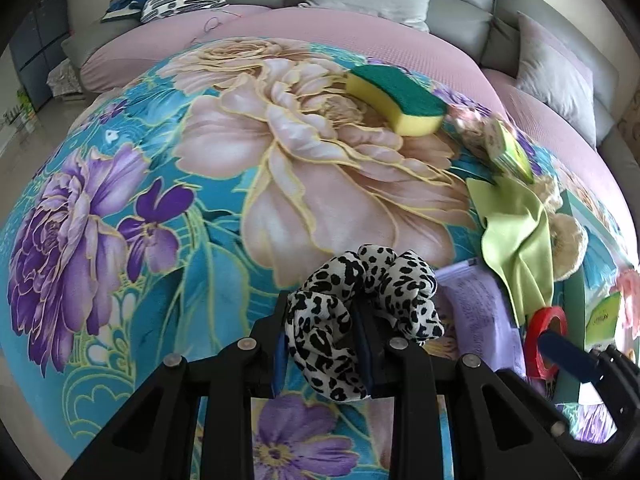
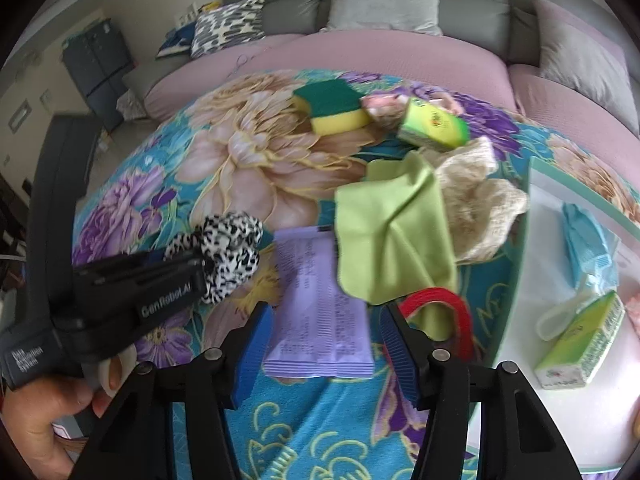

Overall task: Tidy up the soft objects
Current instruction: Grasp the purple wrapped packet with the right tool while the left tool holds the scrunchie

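leopard-print scrunchie (image 1: 360, 312), lilac packet (image 2: 316, 312), lime cloth (image 2: 396, 236)

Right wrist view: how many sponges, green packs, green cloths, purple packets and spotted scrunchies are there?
sponge: 1
green packs: 2
green cloth: 1
purple packet: 1
spotted scrunchie: 1
Total: 6

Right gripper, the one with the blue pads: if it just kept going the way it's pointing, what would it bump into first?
Most likely the lilac packet, lying flat on the floral blanket directly between the right gripper's open jaws. Depth is hard to judge.
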`<state>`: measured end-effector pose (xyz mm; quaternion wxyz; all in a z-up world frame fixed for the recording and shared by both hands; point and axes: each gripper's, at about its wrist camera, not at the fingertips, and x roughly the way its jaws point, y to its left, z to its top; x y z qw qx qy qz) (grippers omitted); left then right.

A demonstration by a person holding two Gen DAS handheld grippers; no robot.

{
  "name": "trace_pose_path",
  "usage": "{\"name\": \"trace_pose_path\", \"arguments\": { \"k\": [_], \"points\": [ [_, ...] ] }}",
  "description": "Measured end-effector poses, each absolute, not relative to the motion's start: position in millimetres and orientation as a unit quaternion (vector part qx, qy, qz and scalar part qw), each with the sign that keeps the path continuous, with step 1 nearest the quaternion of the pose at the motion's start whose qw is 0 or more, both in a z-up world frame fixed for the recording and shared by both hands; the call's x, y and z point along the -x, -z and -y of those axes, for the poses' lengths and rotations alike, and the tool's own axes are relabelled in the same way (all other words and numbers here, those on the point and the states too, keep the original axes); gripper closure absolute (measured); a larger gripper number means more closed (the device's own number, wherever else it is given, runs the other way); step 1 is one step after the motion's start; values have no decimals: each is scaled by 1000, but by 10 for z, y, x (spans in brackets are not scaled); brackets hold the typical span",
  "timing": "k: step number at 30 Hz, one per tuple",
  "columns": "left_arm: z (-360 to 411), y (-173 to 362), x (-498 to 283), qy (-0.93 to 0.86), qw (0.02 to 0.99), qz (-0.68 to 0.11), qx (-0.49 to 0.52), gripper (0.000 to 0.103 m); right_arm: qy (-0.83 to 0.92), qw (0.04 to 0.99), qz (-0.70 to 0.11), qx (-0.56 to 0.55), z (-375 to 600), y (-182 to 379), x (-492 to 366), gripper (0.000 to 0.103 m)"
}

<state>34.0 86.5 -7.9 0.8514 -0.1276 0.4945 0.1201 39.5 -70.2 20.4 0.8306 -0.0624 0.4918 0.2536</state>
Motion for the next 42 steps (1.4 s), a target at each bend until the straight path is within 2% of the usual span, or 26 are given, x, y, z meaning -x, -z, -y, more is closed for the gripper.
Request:
{"name": "trace_pose_path", "arguments": {
  "k": [19,30,42],
  "points": [
    [-944,117,-350,-119,848,-496,144,73,-230,823,-511,94,503,63,-522,43],
    [-928,121,-361,-121,848,-497,140,73,-228,825,-510,90,503,67,-524,48],
    [-916,18,-331,-125,858,-480,134,74,-241,831,-496,78,529,-43,-479,48]
  ]
}}
